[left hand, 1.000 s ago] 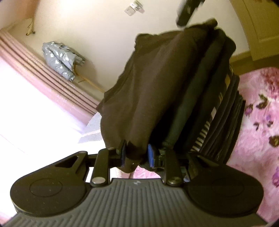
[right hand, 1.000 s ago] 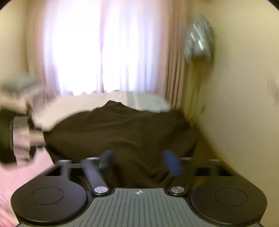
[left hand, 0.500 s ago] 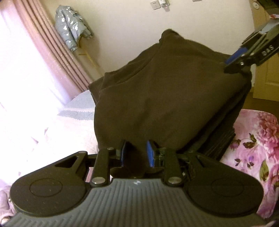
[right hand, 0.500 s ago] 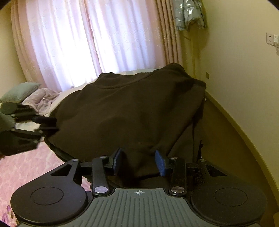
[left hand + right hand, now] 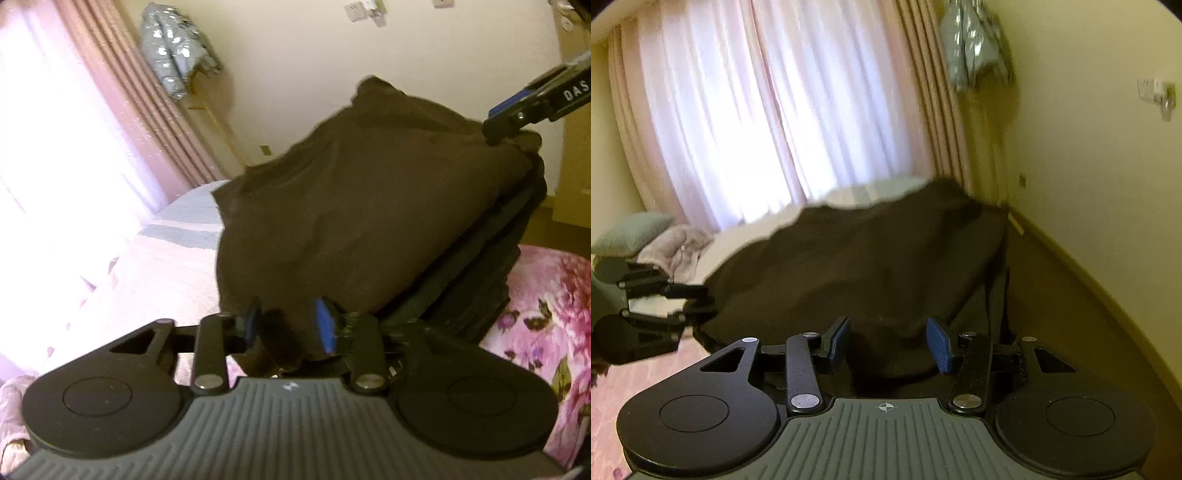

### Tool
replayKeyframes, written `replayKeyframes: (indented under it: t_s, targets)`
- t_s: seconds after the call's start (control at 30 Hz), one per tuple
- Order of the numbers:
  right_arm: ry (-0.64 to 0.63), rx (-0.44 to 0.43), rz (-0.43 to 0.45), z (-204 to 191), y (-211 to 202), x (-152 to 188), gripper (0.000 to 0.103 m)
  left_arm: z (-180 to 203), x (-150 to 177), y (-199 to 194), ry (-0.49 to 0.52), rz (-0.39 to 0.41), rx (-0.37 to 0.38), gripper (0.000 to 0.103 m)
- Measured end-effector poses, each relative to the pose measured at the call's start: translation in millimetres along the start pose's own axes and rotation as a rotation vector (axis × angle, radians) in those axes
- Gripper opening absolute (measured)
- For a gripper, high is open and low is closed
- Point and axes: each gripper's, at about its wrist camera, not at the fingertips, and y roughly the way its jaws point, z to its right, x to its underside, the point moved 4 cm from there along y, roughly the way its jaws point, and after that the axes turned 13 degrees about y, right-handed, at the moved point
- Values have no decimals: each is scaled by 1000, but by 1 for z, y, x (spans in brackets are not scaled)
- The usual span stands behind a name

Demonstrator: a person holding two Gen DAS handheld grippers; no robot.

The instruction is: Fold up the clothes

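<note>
Stretching between the two claws, the dark brown garment (image 5: 362,221) hangs lifted above the bed (image 5: 173,266), its folded layers drooping along the edge nearest the floral bedcover (image 5: 546,317). The left claw (image 5: 290,326) has its blue pads narrowly parted with a bunched corner of the cloth pinched between them. The right claw (image 5: 888,343) stands wider, cloth lying between its pads (image 5: 938,349); whether they actually press on it I cannot tell. In the left wrist view the right claw's tip meets the garment's far corner.

Behind the cloth, pink curtains (image 5: 775,122) cover a bright window, and a silver-grey padded jacket (image 5: 177,62) hangs beside them on the cream wall (image 5: 295,74), where a socket plate (image 5: 356,7) sits higher up. A green pillow (image 5: 631,232) and a crumpled pale blanket (image 5: 676,243) lie at the head of the bed. Open bedsheet shows toward the window side; brown floor (image 5: 1052,295) runs along the wall past the bed's edge.
</note>
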Motion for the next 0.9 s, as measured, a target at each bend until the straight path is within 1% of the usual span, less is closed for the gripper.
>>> replayKeyframes:
  t_s: [0.03, 0.07, 0.1, 0.13, 0.17, 0.2, 0.27, 0.4, 0.43, 0.47, 0.5, 0.57, 0.6, 0.63, 0.67, 0.7, 0.8, 0.9]
  targets:
    - [-6, -5, 17, 1, -7, 0, 49, -1, 1, -5, -14, 3, -2, 35]
    - [-18, -7, 16, 0, -8, 2, 49, -1, 1, -10, -27, 6, -4, 36]
    - [-30, -8, 14, -2, -8, 4, 52, 0, 3, -10, -35, -4, -1, 37]
    - [-40, -5, 1, -2, -6, 7, 70, 0, 5, -11, -42, -14, 2, 38]
    - [-50, -2, -13, -2, -3, 10, 81, 0, 7, -11, -47, -25, 2, 38]
    - [-42, -2, -17, -2, -1, 13, 87, 0, 8, -11, -51, -32, -1, 38]
    - [-25, -3, -22, 0, 0, 17, 87, 1, 8, -14, -63, -42, -7, 39]
    - [-17, -18, 2, -3, -7, 21, 87, 5, 11, -21, -101, -57, -8, 52]
    - [-17, -16, 1, -4, -9, 23, 87, 7, 13, -23, -114, -64, 0, 60]
    - [-18, -15, 0, -5, -10, 26, 87, 9, 15, -25, -128, -72, 8, 71]
    - [-16, -4, -7, -7, -11, 29, 87, 12, 17, -26, -141, -79, 16, 76]
    - [-16, 23, -14, -12, -12, 36, 87, 18, 20, -30, -155, -94, 35, 92]
    - [-16, 42, -9, -15, -16, 41, 87, 21, 22, -32, -163, -101, 44, 95]
    - [-11, 60, -1, -19, -20, 45, 97, 23, 24, -35, -171, -99, 52, 101]
    - [-2, 77, 11, -22, -25, 48, 103, 25, 26, -39, -181, -95, 61, 101]
    - [8, 95, 24, -25, -31, 51, 103, 27, 28, -43, -190, -91, 70, 101]
    - [43, 163, 25, -40, -44, 62, 103, 27, 37, -57, -216, -81, 75, 101]
    - [74, 193, 34, -58, -58, 79, 103, 23, 49, -73, -272, -58, 86, 101]
